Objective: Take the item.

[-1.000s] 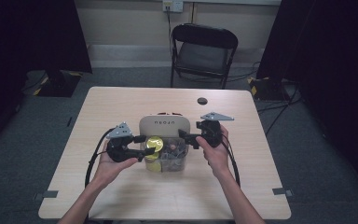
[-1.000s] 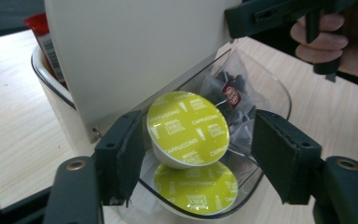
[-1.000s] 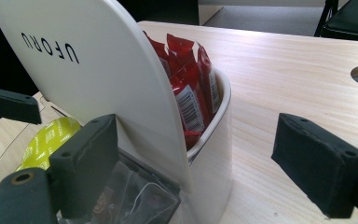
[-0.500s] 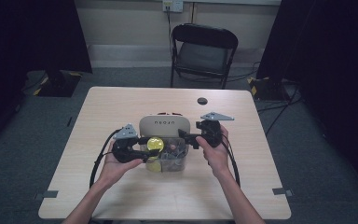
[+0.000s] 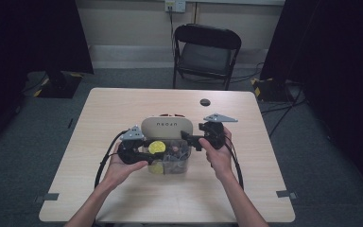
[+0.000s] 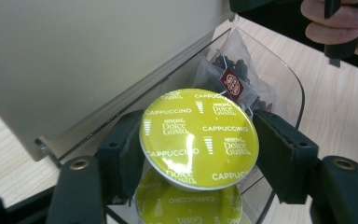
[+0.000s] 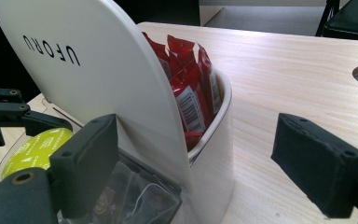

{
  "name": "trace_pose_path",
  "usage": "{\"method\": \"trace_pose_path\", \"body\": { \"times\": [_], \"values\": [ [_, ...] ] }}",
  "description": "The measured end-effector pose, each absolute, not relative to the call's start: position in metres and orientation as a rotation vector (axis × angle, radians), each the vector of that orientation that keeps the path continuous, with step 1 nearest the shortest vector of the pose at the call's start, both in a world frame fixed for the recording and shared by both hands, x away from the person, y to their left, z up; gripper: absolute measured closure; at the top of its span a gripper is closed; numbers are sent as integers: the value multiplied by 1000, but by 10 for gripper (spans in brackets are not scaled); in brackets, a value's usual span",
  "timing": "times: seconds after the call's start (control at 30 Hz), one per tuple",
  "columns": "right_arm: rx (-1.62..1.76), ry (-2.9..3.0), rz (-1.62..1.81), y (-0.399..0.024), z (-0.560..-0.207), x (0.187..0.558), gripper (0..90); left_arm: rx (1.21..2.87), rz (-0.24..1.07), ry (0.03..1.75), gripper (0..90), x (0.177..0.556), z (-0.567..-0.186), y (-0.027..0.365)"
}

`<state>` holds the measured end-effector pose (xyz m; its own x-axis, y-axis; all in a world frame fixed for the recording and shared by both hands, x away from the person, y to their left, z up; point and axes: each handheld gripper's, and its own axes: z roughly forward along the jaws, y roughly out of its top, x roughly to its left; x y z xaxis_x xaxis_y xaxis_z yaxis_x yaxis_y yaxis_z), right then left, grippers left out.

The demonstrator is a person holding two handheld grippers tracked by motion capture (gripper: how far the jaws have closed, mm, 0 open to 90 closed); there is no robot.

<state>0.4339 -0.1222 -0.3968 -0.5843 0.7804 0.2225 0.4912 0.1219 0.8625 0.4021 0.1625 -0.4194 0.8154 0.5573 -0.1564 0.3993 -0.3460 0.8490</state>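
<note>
My left gripper (image 5: 147, 151) is shut on a yellow-green Dolce Gusto Cappuccino capsule (image 6: 199, 137), its jaws pressing the rim from both sides. The capsule hangs over the clear plastic bin (image 5: 182, 165) at the front of a white organiser box (image 5: 166, 126) marked UFORU. A second capsule (image 6: 186, 205) lies in the bin right below it, and tea bags (image 6: 233, 80) fill the bin's far part. My right gripper (image 7: 205, 163) is open, its jaws standing on either side of the box's right corner without gripping it.
Red sachets (image 7: 191, 88) stand packed in the box's rear compartment behind the raised white lid (image 7: 98, 70). A round cable hole (image 5: 205, 102) sits in the table's far side. A black folding chair (image 5: 207, 52) stands beyond the table.
My left gripper has shifted slightly to the right with the capsule, over the clear bin. The right gripper has hardly moved.
</note>
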Motion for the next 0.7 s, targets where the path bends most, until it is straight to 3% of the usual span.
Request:
{"method": "trace_pose_path", "body": {
  "times": [0.7],
  "values": [
    [1246,2128,1448,-121,-399,435,137,1963,198,712,381,399,-414,164]
  ]
}}
